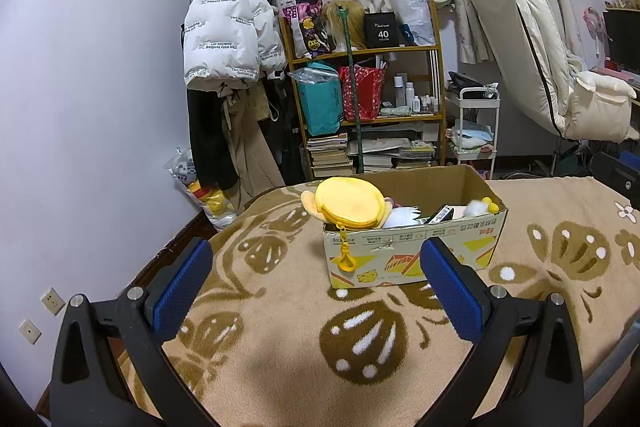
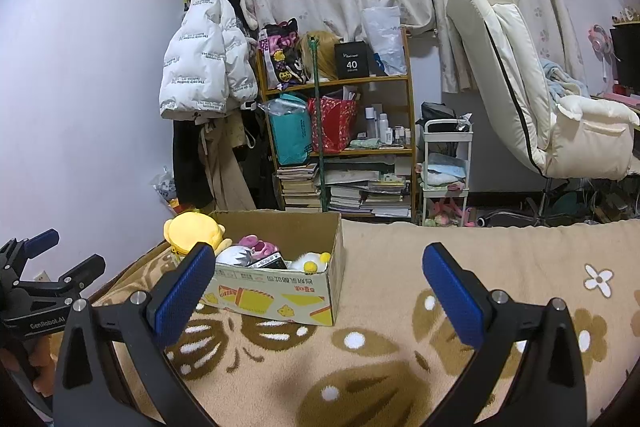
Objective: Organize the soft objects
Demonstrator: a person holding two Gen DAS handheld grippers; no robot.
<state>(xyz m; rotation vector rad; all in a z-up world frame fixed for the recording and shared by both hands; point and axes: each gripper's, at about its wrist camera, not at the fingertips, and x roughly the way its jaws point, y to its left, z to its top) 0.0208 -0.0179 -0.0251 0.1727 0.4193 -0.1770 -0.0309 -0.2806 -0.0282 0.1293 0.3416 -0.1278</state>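
An open cardboard box point(image 1: 408, 251) stands on the bed, also in the right wrist view point(image 2: 280, 291). A yellow plush pouch point(image 1: 348, 203) with a yellow clip rests on its left corner; it shows in the right wrist view too point(image 2: 192, 231). Inside lie a white plush point(image 1: 400, 217), a pink plush point(image 2: 260, 245) and a white-and-yellow plush point(image 2: 310, 261). My left gripper point(image 1: 316, 281) is open and empty, in front of the box. My right gripper point(image 2: 320, 291) is open and empty, to the right front of the box. The left gripper point(image 2: 60, 255) shows at the left edge of the right wrist view.
The bed carries a tan blanket with brown butterflies point(image 1: 360, 339). Behind it stand a cluttered wooden shelf point(image 1: 368, 99), a coat rack with a white puffer jacket point(image 1: 228, 31), a small white cart point(image 1: 476, 131) and a cream recliner chair point(image 1: 540, 59). The bed edge drops off at the left.
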